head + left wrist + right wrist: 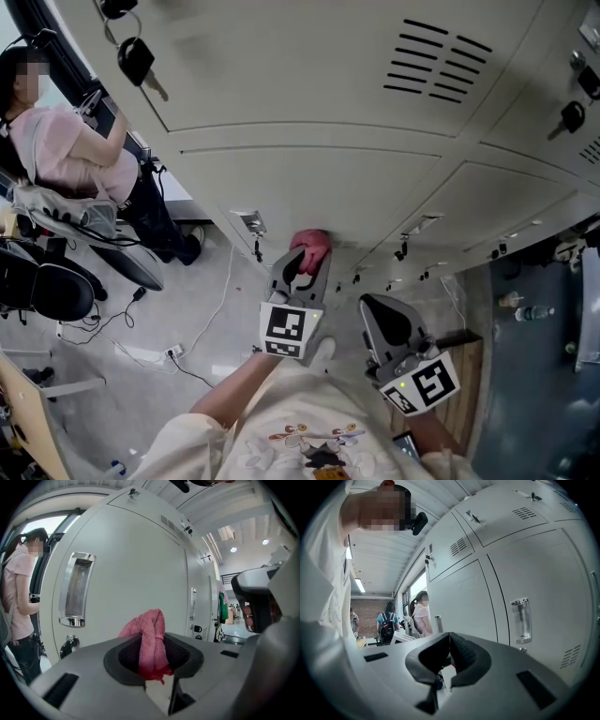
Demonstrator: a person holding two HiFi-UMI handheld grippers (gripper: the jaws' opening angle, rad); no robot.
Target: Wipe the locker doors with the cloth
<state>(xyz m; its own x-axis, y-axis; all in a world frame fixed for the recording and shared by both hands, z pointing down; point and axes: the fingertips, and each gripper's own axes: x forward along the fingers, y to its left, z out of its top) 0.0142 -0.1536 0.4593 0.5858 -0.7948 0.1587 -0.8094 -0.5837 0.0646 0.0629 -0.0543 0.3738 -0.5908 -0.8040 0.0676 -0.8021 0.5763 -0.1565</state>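
**Left claw**: closed on a pink cloth, which is bunched between the jaws and stands up past their tips. Directly ahead of this claw is a pale grey locker door. The cloth lies close before the door, though contact between the two cannot be told. Up and to the left of the claw, a recessed metal handle is set in the door, with a black-headed key below it.

**Right claw**: jaws brought together, with nothing between them. In the head view it is held just to the right of the left claw. Further locker doors stand ahead of it, and one bears a handle to the claw's right.

**Surroundings:** each claw carries a marker cube. Well off to the left of the left claw, a person in a pink top stands by the lockers.
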